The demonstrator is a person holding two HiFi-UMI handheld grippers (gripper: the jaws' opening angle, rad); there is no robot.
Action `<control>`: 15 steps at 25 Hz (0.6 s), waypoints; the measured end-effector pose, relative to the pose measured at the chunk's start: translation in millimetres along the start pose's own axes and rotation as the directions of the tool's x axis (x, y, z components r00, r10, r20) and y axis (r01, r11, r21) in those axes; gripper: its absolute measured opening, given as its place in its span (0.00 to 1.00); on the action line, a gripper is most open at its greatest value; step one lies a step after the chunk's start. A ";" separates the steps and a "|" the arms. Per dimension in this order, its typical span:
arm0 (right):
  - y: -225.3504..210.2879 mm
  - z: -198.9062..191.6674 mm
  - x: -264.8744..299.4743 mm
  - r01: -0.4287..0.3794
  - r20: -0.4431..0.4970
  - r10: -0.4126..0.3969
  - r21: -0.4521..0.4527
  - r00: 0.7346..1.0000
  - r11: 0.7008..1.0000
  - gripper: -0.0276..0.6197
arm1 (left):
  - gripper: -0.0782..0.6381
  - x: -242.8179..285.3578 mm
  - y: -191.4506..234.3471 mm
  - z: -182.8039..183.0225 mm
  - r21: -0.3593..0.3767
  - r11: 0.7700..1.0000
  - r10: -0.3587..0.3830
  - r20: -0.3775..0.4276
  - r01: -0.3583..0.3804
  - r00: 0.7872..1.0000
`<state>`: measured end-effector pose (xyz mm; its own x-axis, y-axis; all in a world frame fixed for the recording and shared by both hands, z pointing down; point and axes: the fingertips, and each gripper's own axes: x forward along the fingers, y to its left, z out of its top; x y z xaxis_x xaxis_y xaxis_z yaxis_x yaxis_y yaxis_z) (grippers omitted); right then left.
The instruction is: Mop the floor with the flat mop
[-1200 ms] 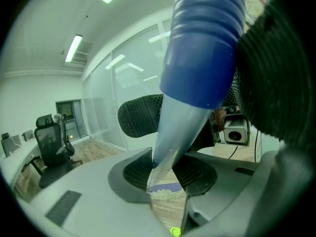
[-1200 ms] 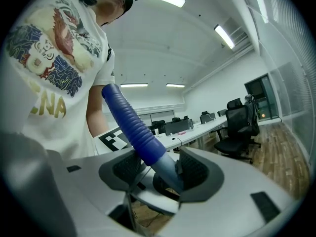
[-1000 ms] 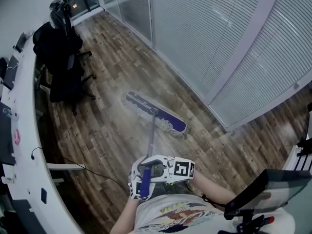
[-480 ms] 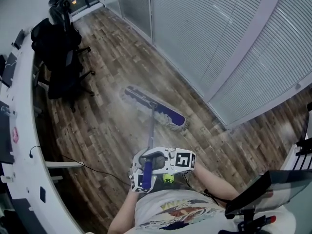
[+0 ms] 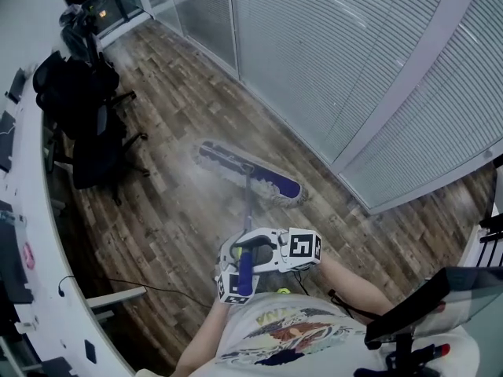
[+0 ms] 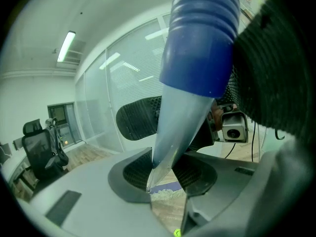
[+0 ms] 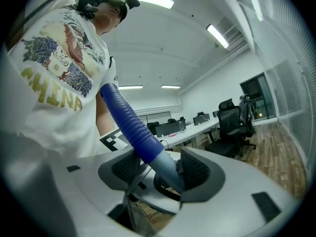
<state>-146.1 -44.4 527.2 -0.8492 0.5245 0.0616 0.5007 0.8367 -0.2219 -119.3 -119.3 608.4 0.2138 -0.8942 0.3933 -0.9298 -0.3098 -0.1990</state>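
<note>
In the head view the flat mop's blue head [image 5: 248, 172], with its pale fringe, lies on the wood floor in front of me. Its thin pole [image 5: 249, 210] rises toward my hands. My left gripper [image 5: 236, 280] and right gripper [image 5: 289, 249] sit together at the top, around the blue ribbed grip [image 5: 245, 272]. In the left gripper view the blue grip [image 6: 202, 38] tapers into the silvery pole, and my left gripper [image 6: 168, 174] is shut on it. In the right gripper view my right gripper [image 7: 165, 174] clamps the same handle just below the blue grip [image 7: 129, 118].
Black office chairs [image 5: 85, 124] stand at the left beside a long white curved desk [image 5: 31, 234]. A glass wall with blinds [image 5: 338, 69] runs along the right of the floor. A thin cable [image 5: 157, 286] lies on the floor near my feet. A dark screen on a stand [image 5: 424, 305] is at the lower right.
Both grippers have shifted sideways together with the handle. The mop head has slid a little along the floor, and the chairs sit further left in the view.
</note>
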 end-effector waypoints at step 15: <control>-204.4 41.3 9.0 0.090 0.044 -0.091 0.019 0.995 0.996 0.43 | 0.26 129.0 155.1 15.6 0.065 0.995 -0.079 0.006 0.079 0.997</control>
<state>-263.0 -217.2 532.9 -0.8976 0.4391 0.0387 0.4191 0.8774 -0.2335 -231.2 -287.8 614.4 0.2885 -0.8688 0.4025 -0.8885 -0.3995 -0.2255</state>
